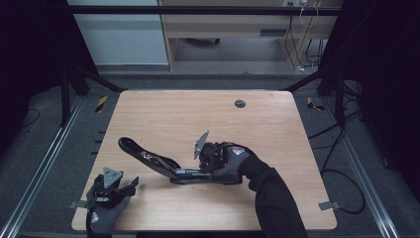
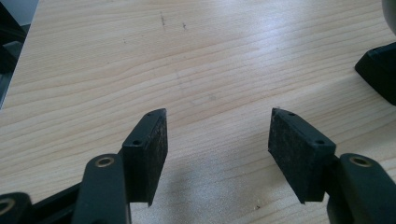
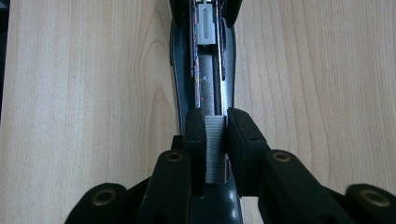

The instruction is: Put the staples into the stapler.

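**High view: staples going into an opened stapler**

High view showed the stapler (image 1: 158, 163) lying open at the lower middle of the table (image 1: 277, 129), its top arm swung up toward the left of the frame. The right gripper (image 1: 210, 171) met it from the right, the gloved right hand (image 1: 233, 159) wrapped round the tool and the forearm running in from the bottom right, wrist turned so the grey plate tilted up and left.

In the right gripper view the jaws were pressed onto a strip of staples (image 3: 215, 147), held just above the rear of the stapler's metal channel (image 3: 210, 91), with the grey pusher (image 3: 206, 25) at the top of the frame.

The step looked like loading the strip. Done well, it would need the strip kept square to the channel, lowered flat between the rails, then let go gently so it did not tip.

The left gripper (image 1: 130, 186) rested at the lower left of the table, gloved left hand (image 1: 101, 215) behind it. In the left gripper view its pads (image 2: 152, 154) stood spread over bare wood, nothing between them.
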A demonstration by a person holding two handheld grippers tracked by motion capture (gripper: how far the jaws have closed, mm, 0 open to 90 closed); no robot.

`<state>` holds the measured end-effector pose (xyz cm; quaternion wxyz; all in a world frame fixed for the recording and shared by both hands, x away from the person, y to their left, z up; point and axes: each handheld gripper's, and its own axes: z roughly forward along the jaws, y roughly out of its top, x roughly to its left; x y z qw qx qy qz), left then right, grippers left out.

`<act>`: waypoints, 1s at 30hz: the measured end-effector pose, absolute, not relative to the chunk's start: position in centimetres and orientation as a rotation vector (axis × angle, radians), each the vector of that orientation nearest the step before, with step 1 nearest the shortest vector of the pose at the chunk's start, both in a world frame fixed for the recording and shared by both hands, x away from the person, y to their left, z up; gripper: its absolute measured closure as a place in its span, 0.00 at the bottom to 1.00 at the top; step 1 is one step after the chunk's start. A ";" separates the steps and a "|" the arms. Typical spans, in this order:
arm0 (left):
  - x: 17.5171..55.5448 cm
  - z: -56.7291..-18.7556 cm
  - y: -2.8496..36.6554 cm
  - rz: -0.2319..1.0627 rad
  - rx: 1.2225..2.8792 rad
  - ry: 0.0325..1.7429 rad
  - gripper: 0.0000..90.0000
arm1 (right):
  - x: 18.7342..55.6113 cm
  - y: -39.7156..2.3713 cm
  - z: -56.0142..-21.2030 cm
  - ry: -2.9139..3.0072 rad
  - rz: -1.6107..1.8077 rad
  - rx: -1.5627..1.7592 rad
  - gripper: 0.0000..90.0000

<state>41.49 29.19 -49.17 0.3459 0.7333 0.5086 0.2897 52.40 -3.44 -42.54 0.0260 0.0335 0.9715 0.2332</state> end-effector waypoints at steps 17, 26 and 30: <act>41.5 -49.2 29.2 0.752 1.903 1.321 0.41 | 52.4 -3.4 -42.6 3.003 0.712 0.091 0.87; 41.5 -49.2 29.2 0.752 1.902 1.321 0.41 | 52.3 -3.6 -42.3 2.997 0.734 0.077 0.87; 41.5 -49.2 29.2 0.752 1.904 1.319 0.41 | 52.3 -3.7 -42.2 3.007 0.741 0.069 0.87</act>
